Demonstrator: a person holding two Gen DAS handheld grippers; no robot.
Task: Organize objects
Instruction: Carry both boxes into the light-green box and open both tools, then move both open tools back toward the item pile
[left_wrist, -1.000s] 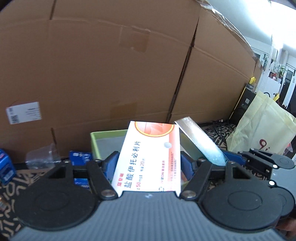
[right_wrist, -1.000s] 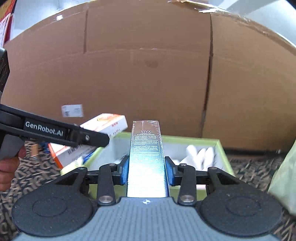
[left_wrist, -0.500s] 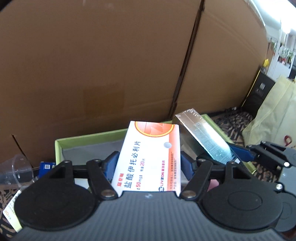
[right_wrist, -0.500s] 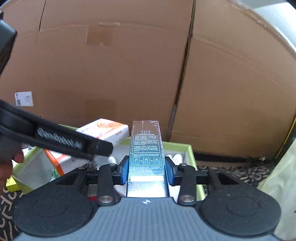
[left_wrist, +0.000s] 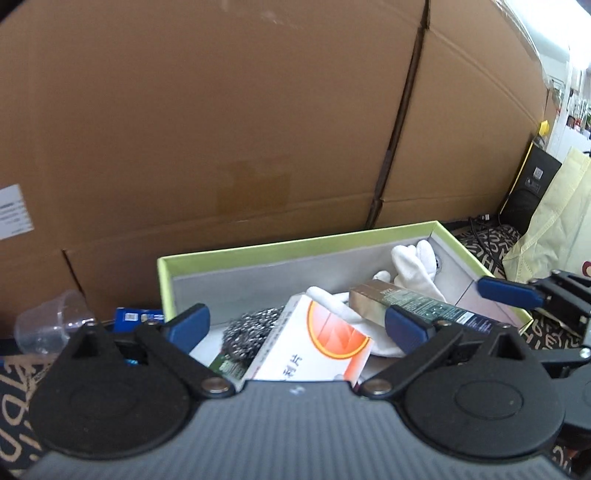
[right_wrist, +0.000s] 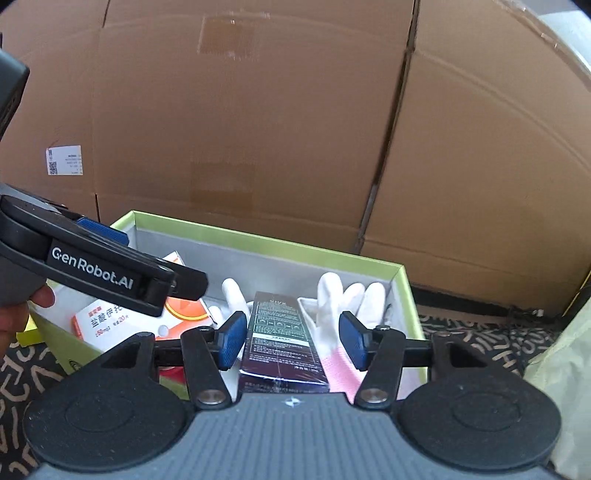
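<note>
A green-rimmed box (left_wrist: 295, 244) with a grey inside stands against the cardboard; it also shows in the right wrist view (right_wrist: 266, 240). In it lie the white and orange medicine carton (left_wrist: 314, 350), the dark shiny VIVX carton (left_wrist: 417, 302), white gloves (left_wrist: 413, 269) and a steel scourer (left_wrist: 247, 332). My left gripper (left_wrist: 295, 325) is open above the medicine carton, which rests tilted in the box. My right gripper (right_wrist: 291, 338) is open over the VIVX carton (right_wrist: 282, 339), which lies on the gloves (right_wrist: 351, 295). The medicine carton (right_wrist: 110, 325) lies to its left.
Large cardboard boxes (left_wrist: 258, 129) form a wall right behind the green box. A clear plastic cup (left_wrist: 48, 325) and a blue packet (left_wrist: 136, 317) sit left of it. A yellow bag (left_wrist: 554, 229) stands at the right. The surface has a dark patterned cloth (right_wrist: 461, 328).
Both grippers moved over the green box and opened. The medicine carton and the VIVX carton dropped out of the jaws and now lie inside the box.
</note>
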